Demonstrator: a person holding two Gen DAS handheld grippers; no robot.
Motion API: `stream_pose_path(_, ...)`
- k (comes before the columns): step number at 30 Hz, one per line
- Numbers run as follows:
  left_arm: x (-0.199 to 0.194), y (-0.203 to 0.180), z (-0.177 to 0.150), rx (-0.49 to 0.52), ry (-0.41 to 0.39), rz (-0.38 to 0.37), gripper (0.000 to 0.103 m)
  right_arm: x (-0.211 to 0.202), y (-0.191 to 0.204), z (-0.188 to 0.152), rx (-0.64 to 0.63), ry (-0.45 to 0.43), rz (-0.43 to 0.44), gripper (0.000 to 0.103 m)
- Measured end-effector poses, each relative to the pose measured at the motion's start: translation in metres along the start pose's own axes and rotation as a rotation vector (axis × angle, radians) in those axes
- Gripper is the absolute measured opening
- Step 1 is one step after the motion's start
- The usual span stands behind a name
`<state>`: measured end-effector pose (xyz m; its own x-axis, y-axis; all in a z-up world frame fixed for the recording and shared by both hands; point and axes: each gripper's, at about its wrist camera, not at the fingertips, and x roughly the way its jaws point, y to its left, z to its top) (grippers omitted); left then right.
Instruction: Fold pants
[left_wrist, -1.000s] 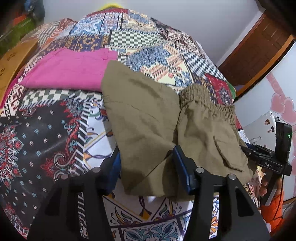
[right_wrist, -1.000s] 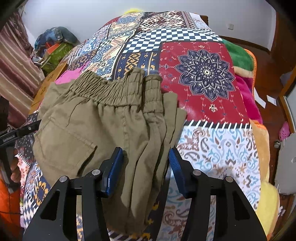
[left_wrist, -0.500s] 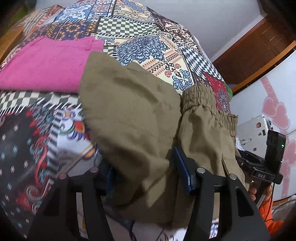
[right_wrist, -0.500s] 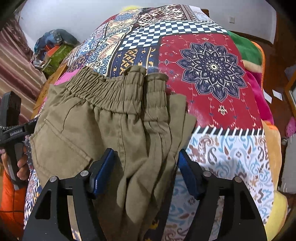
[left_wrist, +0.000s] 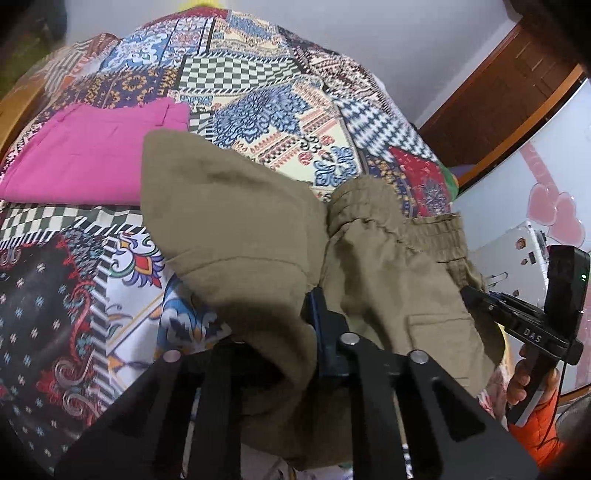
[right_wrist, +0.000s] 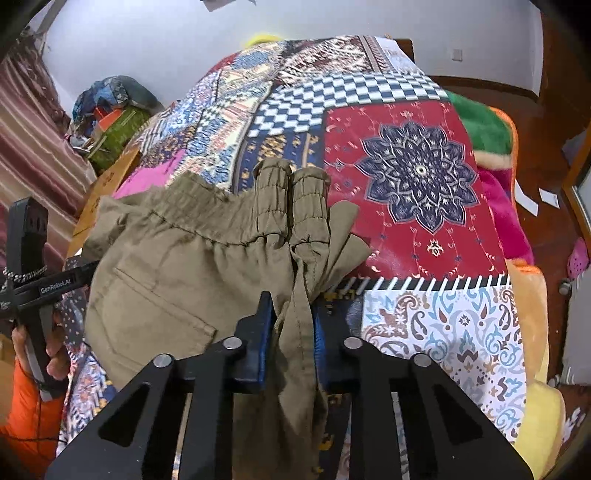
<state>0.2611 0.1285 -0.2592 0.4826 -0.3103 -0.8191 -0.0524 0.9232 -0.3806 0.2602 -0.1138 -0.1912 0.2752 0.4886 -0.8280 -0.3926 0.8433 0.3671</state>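
No containers in either view worth listing; a heap of clutter (right_wrist: 110, 114) sits beside the bed at far left, contents unclear.

Olive cargo pants (left_wrist: 236, 229) lie on the patchwork bedspread (left_wrist: 258, 92), bunched and partly lifted, near the foot edge closest to the cameras. Left hand-held gripper (left_wrist: 273, 332): cloth of the leg end is draped over and between its fingers; only the right blue pad shows, the left one is buried under fabric, so it looks pinched on the pants but the gap itself is hidden. Right hand-held gripper (right_wrist: 291, 325): fingers pressed close together, pinching a gathered strip of the pants (right_wrist: 177, 280) just below the elastic waistband (right_wrist: 291, 199), fabric hanging down through them.

Long axis of the pants runs roughly across the bed, between the two grippers: waistband end at the right gripper, leg end at the left. Waistband is folded over itself into two puckered lumps pointing away from the right wrist camera. A back pocket (right_wrist: 155, 314) faces up, left of the right gripper; a flap pocket (left_wrist: 439, 325) shows in the left view.

Folded pink garment (left_wrist: 85, 155) lies flat on the bedspread beyond the leg end, its near edge overlapped by the olive cloth. The other gripper's handle and the holding hand show at each view's outer edge.
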Motion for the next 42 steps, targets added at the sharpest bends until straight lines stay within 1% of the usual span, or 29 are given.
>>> stream_pose_path(4, -0.027, -0.009, -0.011, 0.032, -0.040, 0.011, 0.010, -0.009, 0.010, -0.002, -0.016, -0.011, 0.008, 0.015)
stream_pose_path(11, -0.069, -0.017, -0.028, 0.068, -0.101, 0.045, 0.010, -0.029, 0.041, -0.001, -0.067, -0.048, 0.021, 0.014)
stream_pose_path(15, -0.092, -0.010, -0.033, 0.049, -0.136, 0.053, 0.010, -0.043, 0.066, 0.003, -0.112, -0.086, 0.018, 0.014)
stream_pose_path(21, -0.126, 0.010, -0.027, 0.017, -0.195, 0.069, 0.010, -0.050, 0.099, 0.019, -0.164, -0.124, 0.025, 0.014)
stream_pose_path(24, -0.141, 0.024, -0.019, 0.007, -0.224, 0.091, 0.010, -0.048, 0.117, 0.030, -0.189, -0.142, 0.030, 0.014)
stream_pose_path(27, -0.147, 0.038, -0.007, -0.006, -0.240, 0.108, 0.009, -0.039, 0.133, 0.044, -0.200, -0.159, 0.042, 0.014)
stream_pose_path(33, -0.156, 0.077, 0.026, -0.049, -0.266, 0.135, 0.010, -0.017, 0.163, 0.074, -0.229, -0.174, 0.062, 0.014)
stream_pose_path(39, -0.153, 0.115, 0.066, -0.073, -0.287, 0.157, 0.009, 0.009, 0.190, 0.108, -0.264, -0.187, 0.064, 0.014)
stream_pose_path(42, -0.146, 0.132, 0.087, -0.059, -0.293, 0.185, 0.010, 0.024, 0.201, 0.126, -0.277, -0.190, 0.061, 0.014)
